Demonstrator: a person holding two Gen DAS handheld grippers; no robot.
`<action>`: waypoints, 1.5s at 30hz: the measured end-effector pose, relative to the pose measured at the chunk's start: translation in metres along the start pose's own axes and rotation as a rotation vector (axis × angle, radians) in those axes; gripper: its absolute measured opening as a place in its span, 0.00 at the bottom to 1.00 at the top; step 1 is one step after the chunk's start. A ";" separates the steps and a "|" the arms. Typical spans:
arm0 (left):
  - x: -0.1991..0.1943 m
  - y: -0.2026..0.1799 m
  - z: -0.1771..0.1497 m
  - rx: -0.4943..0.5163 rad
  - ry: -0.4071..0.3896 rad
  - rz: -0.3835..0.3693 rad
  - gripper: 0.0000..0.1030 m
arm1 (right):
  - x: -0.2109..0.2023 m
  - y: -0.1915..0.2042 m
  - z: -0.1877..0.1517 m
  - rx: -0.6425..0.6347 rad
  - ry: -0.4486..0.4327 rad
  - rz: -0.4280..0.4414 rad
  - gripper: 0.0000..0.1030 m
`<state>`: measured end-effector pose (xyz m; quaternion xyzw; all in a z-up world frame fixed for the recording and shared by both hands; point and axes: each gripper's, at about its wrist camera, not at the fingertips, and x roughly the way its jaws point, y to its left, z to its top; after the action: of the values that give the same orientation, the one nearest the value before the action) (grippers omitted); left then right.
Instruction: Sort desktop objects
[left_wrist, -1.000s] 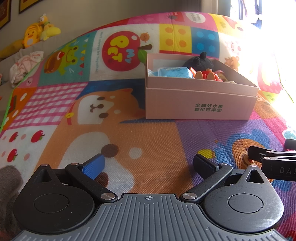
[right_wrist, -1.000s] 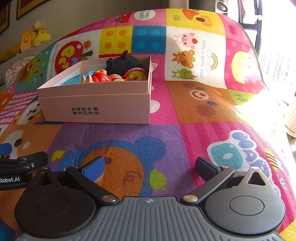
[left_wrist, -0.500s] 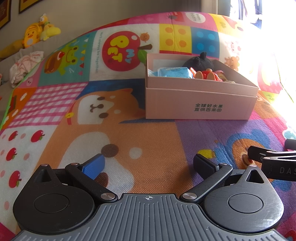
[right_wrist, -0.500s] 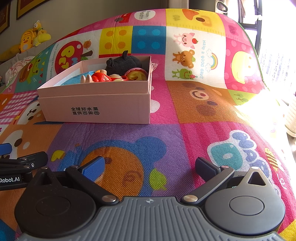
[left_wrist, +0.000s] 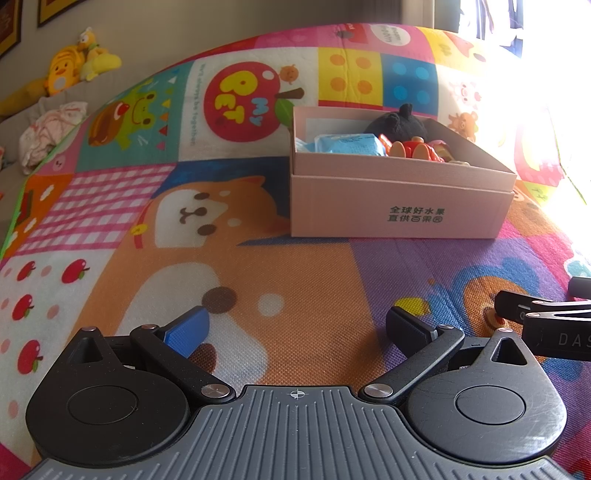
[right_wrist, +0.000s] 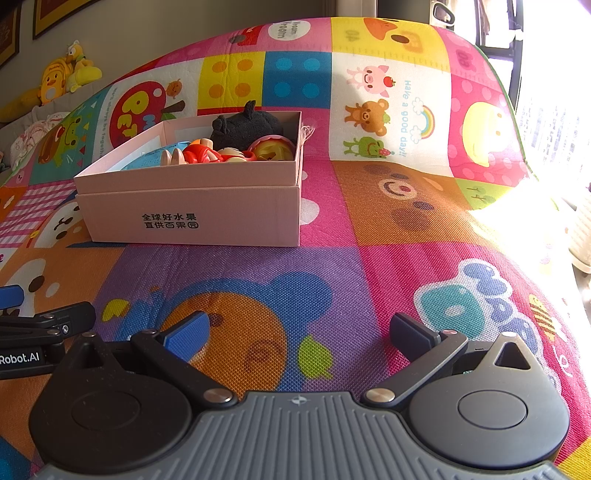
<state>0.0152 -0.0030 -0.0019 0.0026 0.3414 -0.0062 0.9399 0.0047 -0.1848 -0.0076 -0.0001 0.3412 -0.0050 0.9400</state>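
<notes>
A pink cardboard box (left_wrist: 399, 203) (right_wrist: 192, 214) rests on the colourful play mat. Inside it lie a black plush toy (left_wrist: 399, 123) (right_wrist: 245, 123), a blue packet (left_wrist: 349, 144), a red and orange figure (left_wrist: 415, 149) (right_wrist: 197, 153) and a pink and yellow ball (right_wrist: 273, 146). My left gripper (left_wrist: 297, 325) is open and holds nothing, low over the mat in front of the box. My right gripper (right_wrist: 301, 330) is open too and holds nothing, to the right of the left one. Each gripper's side shows at the edge of the other's view.
The play mat (left_wrist: 295, 277) (right_wrist: 388, 229) spreads all around the box. Yellow plush toys (left_wrist: 70, 68) (right_wrist: 62, 75) and a bundle of cloth (left_wrist: 48, 133) sit on a grey ledge at the far left. Bright window light washes out the right side.
A dark blurred shape at the lower left of the left wrist view a second ago is gone. Both grippers and the box are where they were.
</notes>
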 end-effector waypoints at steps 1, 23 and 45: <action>0.000 -0.001 0.000 0.000 0.000 0.000 1.00 | 0.000 0.000 0.000 0.000 0.000 0.000 1.00; 0.000 -0.001 0.000 0.004 0.000 0.004 1.00 | 0.000 0.000 0.000 0.000 0.000 0.000 1.00; -0.001 0.002 0.002 0.000 0.042 -0.014 1.00 | 0.000 0.000 0.000 0.000 0.000 0.000 1.00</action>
<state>0.0154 -0.0005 0.0001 0.0005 0.3610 -0.0126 0.9325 0.0048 -0.1843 -0.0076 0.0000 0.3412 -0.0050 0.9400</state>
